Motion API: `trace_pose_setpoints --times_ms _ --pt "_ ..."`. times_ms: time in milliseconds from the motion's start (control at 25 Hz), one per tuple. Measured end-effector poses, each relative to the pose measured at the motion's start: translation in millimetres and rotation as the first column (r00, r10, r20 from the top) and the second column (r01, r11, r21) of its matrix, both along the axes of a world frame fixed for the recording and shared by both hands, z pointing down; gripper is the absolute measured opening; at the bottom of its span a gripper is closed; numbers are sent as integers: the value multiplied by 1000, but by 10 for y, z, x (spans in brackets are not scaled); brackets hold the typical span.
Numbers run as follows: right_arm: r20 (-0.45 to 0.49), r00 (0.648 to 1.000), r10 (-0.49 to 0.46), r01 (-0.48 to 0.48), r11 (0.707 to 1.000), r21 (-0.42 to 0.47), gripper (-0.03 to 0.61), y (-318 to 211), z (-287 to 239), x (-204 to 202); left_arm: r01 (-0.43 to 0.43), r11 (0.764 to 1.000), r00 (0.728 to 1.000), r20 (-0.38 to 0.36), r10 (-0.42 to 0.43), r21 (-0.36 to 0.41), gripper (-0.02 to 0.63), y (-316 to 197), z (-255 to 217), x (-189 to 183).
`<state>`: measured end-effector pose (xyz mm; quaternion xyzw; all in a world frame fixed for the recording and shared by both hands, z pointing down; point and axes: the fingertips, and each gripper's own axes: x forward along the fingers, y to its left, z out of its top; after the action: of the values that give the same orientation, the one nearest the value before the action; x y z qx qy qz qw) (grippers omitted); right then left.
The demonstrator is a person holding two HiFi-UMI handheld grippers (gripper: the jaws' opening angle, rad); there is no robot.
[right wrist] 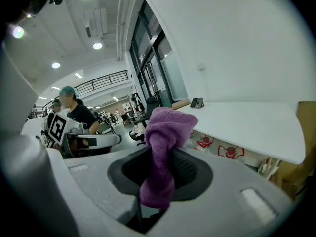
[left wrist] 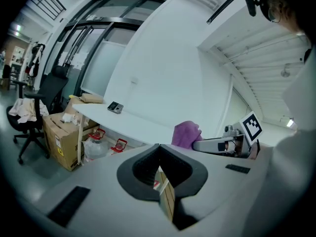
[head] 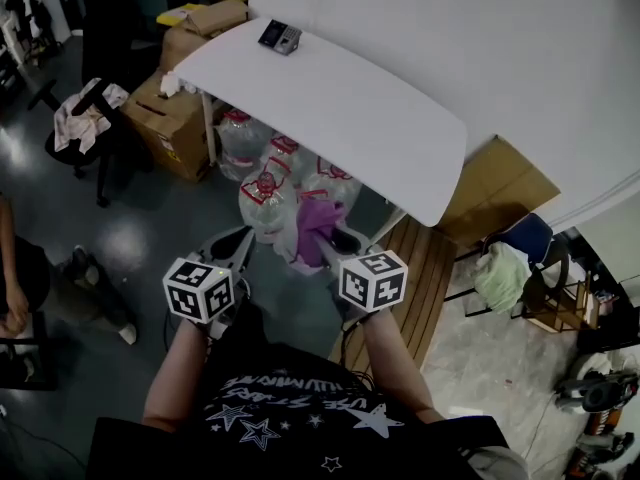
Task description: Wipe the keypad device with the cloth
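Note:
The keypad device [head: 279, 36] lies near the far left corner of the white table [head: 400, 138], well away from both grippers. It shows small in the left gripper view [left wrist: 115, 107] and in the right gripper view [right wrist: 197, 102]. My right gripper [head: 333, 238] is shut on a purple cloth [head: 318, 224], which stands up bunched between the jaws [right wrist: 167, 142]. Beside it, my left gripper [head: 233, 251] is held low in front of the table, jaws together and empty [left wrist: 159, 149]. The left gripper view also catches the cloth [left wrist: 186, 134].
Several water jugs [head: 268, 183] stand under the table. Cardboard boxes [head: 170, 118] and an office chair [head: 85, 128] with clothes are at the left. A wooden pallet [head: 415, 268] lies right of the jugs. A person [head: 20, 288] stands at the left edge.

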<state>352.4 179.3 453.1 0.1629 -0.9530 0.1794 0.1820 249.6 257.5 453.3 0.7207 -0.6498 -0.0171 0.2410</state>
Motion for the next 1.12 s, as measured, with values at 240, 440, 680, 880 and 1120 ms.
trace_pose_setpoints --times_ms 240,440,680,880,1120 --pt "-8 1000 13 -13 1000 -6 98 -416 38 -556 4 1000 1000 -19 -4 -14 6 -406 78 -590" --pt "-34 999 42 -43 999 -28 100 -754 99 -960 -14 999 999 -48 13 -33 6 -778 128 -1072" --pt "-53 996 78 -80 996 -44 98 -1130 96 -1441 -39 998 998 -57 37 -43 6 -1144 129 -1609" --pt "-71 994 82 -86 995 -53 100 -1330 138 -1892 -47 997 997 -71 43 -56 6 -1326 186 -2070" --pt "-87 992 92 -99 992 -78 98 -1516 244 -2382 -46 996 996 -74 41 -71 6 -1492 251 -2601"
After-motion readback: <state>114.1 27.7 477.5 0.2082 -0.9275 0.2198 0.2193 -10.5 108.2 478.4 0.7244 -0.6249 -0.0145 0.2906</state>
